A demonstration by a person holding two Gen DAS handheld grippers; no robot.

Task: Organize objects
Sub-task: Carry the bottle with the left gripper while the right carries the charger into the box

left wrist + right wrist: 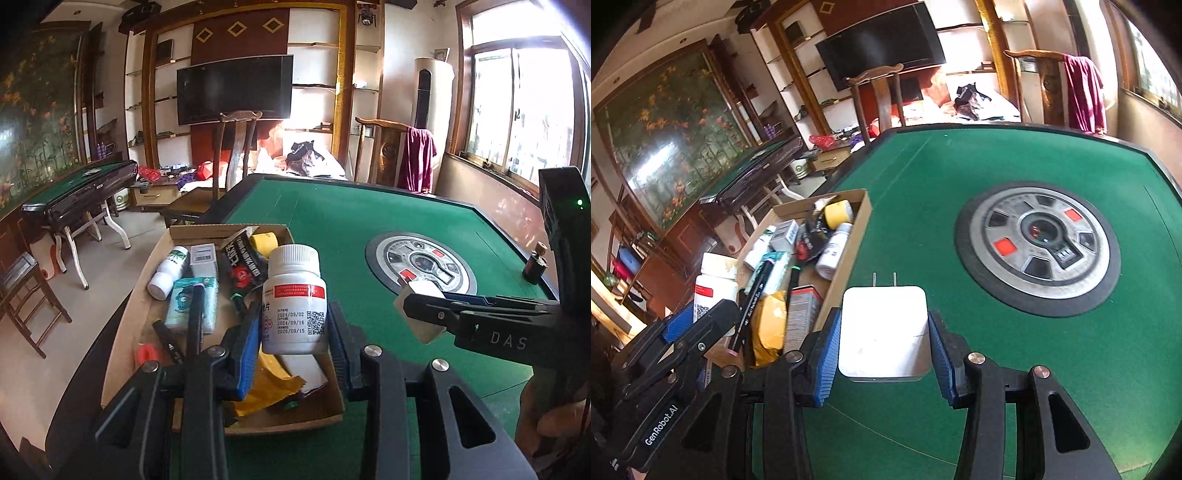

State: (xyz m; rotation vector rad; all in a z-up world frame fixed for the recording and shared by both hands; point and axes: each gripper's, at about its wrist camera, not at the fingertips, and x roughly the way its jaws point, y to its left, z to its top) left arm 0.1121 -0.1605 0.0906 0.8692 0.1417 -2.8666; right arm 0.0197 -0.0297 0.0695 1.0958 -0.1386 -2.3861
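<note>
At bottom centre the left tongs [291,325] clamp a white plastic pill bottle [294,299] above the brown cardboard box [127,317], the right tongs [884,332] clamp a white square plug adapter [884,332] over the green felt desk [960,166].

White pill bottle [294,299], red label band, upright above cardboard box [129,317] crammed with small items; white charger [884,330], prongs forward, above green felt.
</note>
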